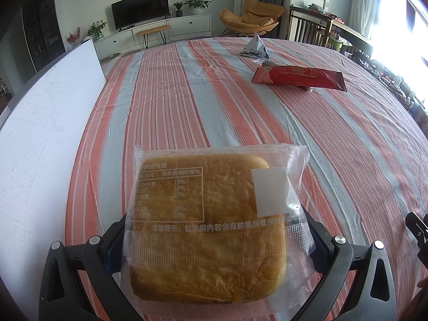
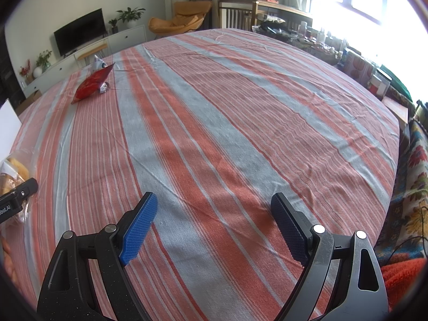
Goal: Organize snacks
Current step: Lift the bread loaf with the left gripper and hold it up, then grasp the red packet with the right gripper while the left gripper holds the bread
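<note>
A square golden bread loaf in a clear printed bag (image 1: 208,227) fills the lower middle of the left wrist view. My left gripper (image 1: 214,231) is shut on the bag, one finger at each side, holding it over the striped tablecloth (image 1: 174,101). Farther right on the cloth lies a long red snack packet (image 1: 298,77), and behind it stands a white-and-blue triangular packet (image 1: 255,46). My right gripper (image 2: 214,200) hovers open over bare cloth with nothing between its blue pads (image 2: 139,224). In the right wrist view the red packet (image 2: 92,83) and the triangular packet (image 2: 97,62) sit far left.
A white board (image 1: 45,123) lies along the table's left edge. Beyond the table are a TV stand, an orange chair (image 1: 248,18) and a cluttered sideboard (image 2: 321,48) by the bright window. A patterned blanket (image 2: 412,176) hangs at the right edge.
</note>
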The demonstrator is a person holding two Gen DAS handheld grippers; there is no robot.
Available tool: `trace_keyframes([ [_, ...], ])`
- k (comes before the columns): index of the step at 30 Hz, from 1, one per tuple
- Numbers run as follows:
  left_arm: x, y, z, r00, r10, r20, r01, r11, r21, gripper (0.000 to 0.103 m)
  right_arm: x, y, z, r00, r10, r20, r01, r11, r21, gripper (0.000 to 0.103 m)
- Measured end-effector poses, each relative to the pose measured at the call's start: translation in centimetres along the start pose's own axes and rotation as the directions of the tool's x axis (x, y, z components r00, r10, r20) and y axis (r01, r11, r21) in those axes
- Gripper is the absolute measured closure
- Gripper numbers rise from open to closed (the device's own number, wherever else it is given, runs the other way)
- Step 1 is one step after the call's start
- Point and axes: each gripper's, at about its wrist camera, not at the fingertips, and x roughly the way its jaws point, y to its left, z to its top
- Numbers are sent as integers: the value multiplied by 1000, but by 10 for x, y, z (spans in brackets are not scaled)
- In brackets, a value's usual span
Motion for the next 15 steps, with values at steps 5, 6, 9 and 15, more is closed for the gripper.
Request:
trace_keyframes([
  [5,0,0,0,1000,0,0,0,1000,0,0,-16,-17,17,986,152,74,-158,984,80,15],
  [6,0,0,0,1000,0,0,0,1000,0,0,-18,-11,26,985,139,102,-143,989,33,15],
  [9,0,0,0,1000,0,0,0,1000,0,0,-12,27,59,981,127,144,-97,975,-199,15],
  [15,0,0,0,1000,-1,0,1,1000,-1,0,13,126,128,957,220,191,-58,787,-614,15],
])
